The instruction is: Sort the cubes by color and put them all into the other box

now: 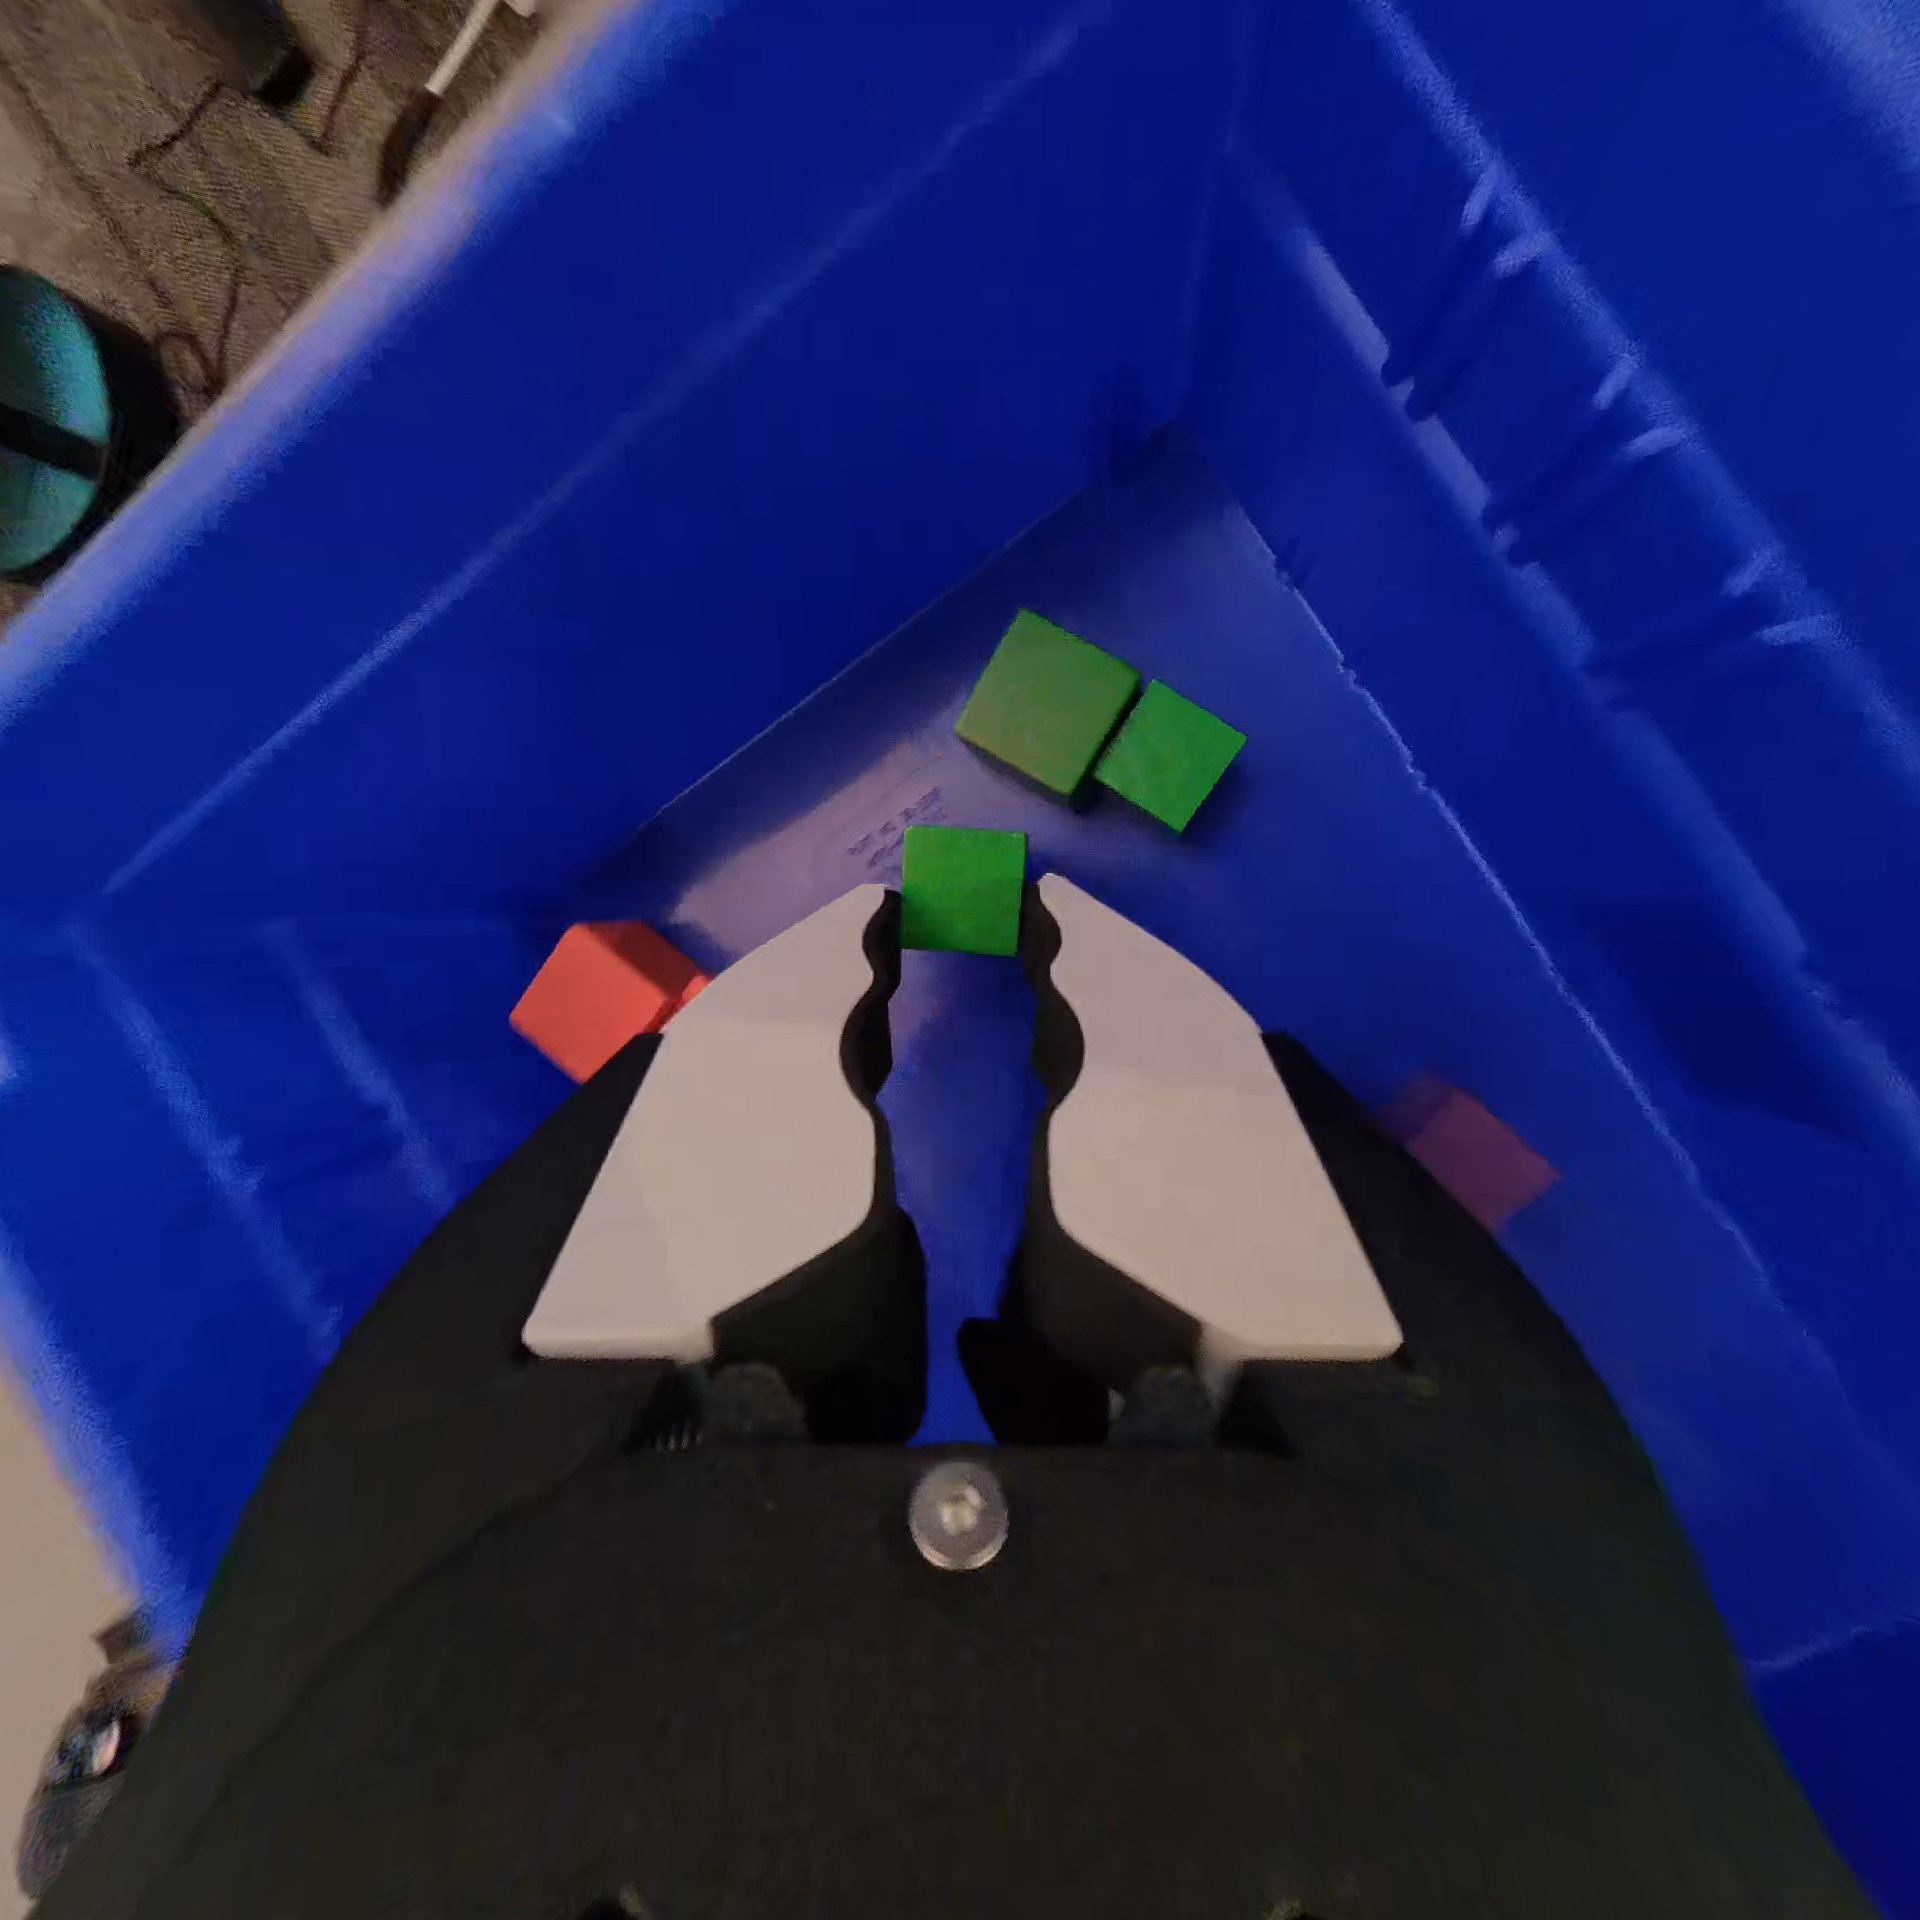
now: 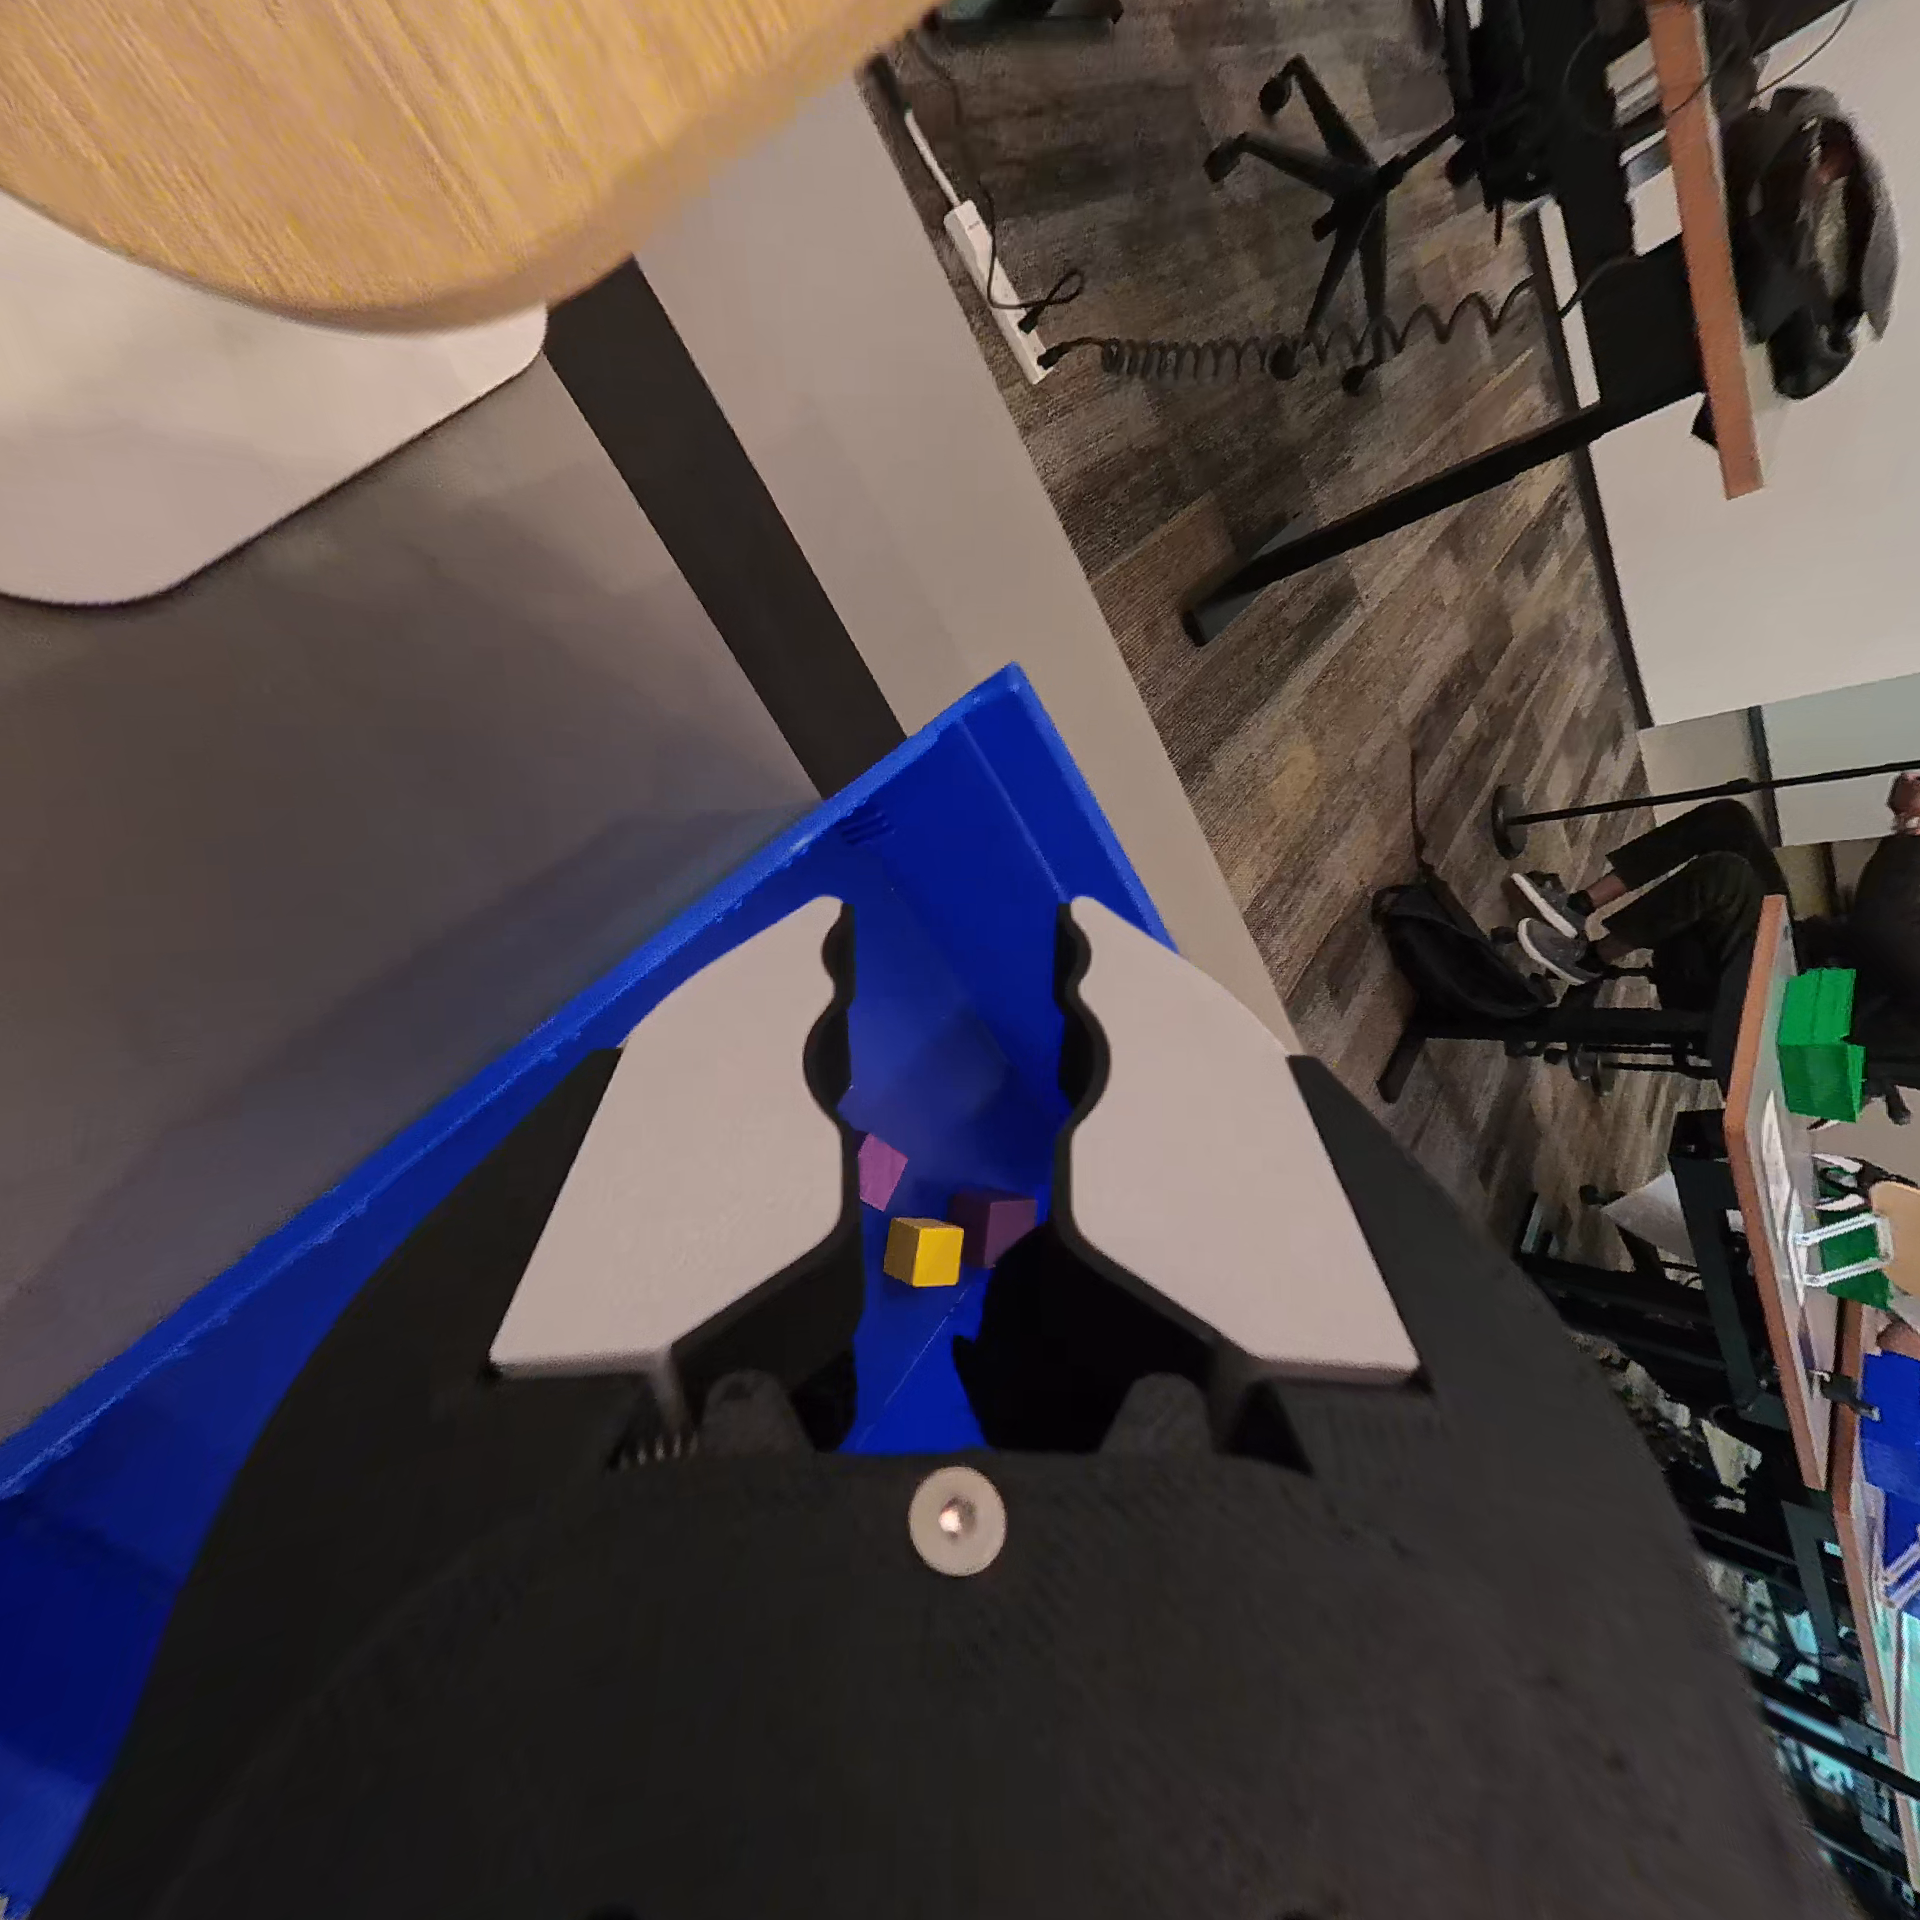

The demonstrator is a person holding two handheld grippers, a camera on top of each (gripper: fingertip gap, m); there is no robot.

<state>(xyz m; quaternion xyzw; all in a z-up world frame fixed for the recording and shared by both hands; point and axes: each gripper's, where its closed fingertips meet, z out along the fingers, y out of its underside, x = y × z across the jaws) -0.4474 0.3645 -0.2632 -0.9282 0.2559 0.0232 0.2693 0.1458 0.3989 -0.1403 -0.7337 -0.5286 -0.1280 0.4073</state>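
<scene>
In the left wrist view my left gripper (image 1: 961,904) is inside a blue box (image 1: 623,520), shut on a small green cube (image 1: 961,888) held at its fingertips above the box floor. Two more green cubes (image 1: 1044,707) (image 1: 1169,753) lie side by side on the floor just beyond. A red cube (image 1: 597,997) lies left of the fingers and a purple cube (image 1: 1465,1148) to the right. In the right wrist view my right gripper (image 2: 956,925) is open and empty over a corner of a blue box (image 2: 935,831). A yellow cube (image 2: 923,1250) and two purple cubes (image 2: 881,1169) (image 2: 997,1226) lie in that box.
A wooden board (image 2: 364,135) and a black post (image 2: 707,499) are beyond the right box. Across the carpet are an office chair base (image 2: 1340,177), desks, green boxes (image 2: 1818,1039) and a seated person's legs (image 2: 1662,894).
</scene>
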